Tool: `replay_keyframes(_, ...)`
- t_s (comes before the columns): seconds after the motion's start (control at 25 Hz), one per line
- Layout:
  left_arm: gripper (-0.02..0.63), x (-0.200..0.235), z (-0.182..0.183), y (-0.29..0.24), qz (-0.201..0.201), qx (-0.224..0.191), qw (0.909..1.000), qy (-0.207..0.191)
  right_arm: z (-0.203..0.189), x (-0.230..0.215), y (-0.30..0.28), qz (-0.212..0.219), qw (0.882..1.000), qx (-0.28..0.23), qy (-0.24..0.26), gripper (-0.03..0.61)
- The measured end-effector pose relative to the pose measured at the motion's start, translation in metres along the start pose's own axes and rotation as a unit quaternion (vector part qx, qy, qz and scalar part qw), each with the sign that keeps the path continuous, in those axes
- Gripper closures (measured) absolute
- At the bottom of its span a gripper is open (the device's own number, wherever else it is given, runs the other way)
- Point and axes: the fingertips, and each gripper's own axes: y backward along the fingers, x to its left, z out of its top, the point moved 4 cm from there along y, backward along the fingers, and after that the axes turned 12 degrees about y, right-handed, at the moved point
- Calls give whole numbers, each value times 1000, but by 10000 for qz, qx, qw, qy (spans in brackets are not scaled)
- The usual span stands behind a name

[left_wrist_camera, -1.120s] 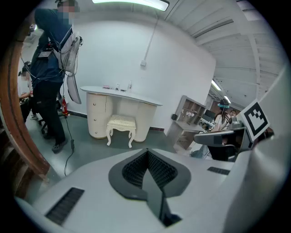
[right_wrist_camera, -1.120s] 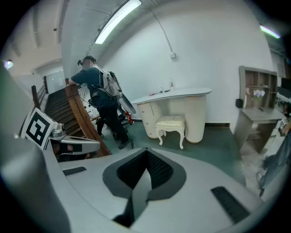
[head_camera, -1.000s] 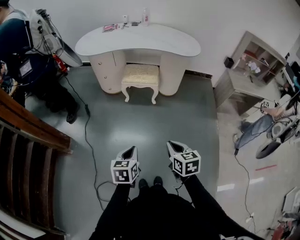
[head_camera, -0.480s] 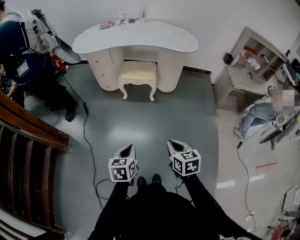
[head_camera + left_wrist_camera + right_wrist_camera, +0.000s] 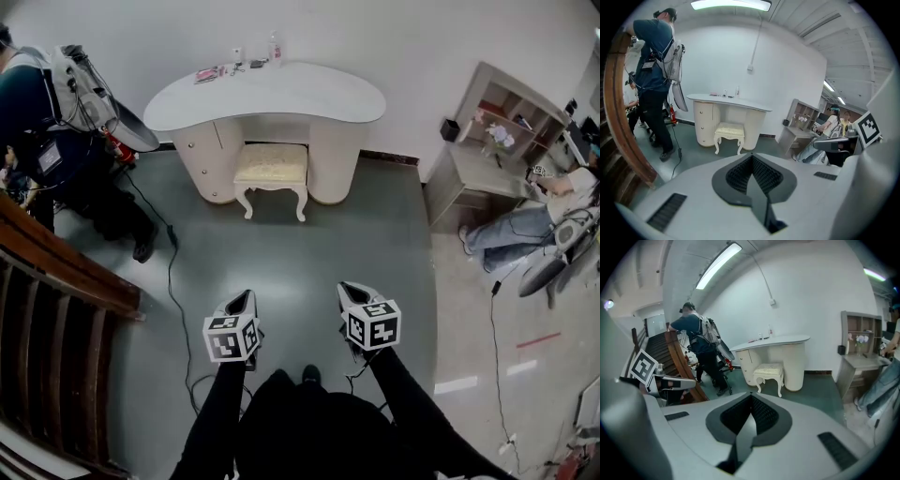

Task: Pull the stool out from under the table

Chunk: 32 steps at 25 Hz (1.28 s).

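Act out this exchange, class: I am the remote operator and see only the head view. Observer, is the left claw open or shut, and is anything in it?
Observer: Shut. The left gripper view shows the left claw with its pads pressed together and nothing between them.
Operator: And the right one?
Observer: The right claw is shut and empty too, as the right gripper view shows.
Operator: My camera looks down. What is overhead?
Observer: A long ceiling light is lit up there, seen in the left gripper view.
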Motion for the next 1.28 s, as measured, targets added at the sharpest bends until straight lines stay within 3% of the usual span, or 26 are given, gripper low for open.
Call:
replay_keyframes(0.24,606,-9,24,-4,112,-233,9996,-130,15,-17,-2,-9,9998,-131,177,575)
replay_keyframes(0.68,606,6,45,-32,302,-146,9992,-230,37,-34,-33,5,9997,-105,217,575)
replay_keyframes(1.12,606,63,113,-130,270,-139,9990,-326,80,-59,-141,-76,9998,113,138,575)
replay_keyframes(1.28,606,95,137,-176,296,54,9993,-220,92,-71,-192,-214,9991,363,81,575)
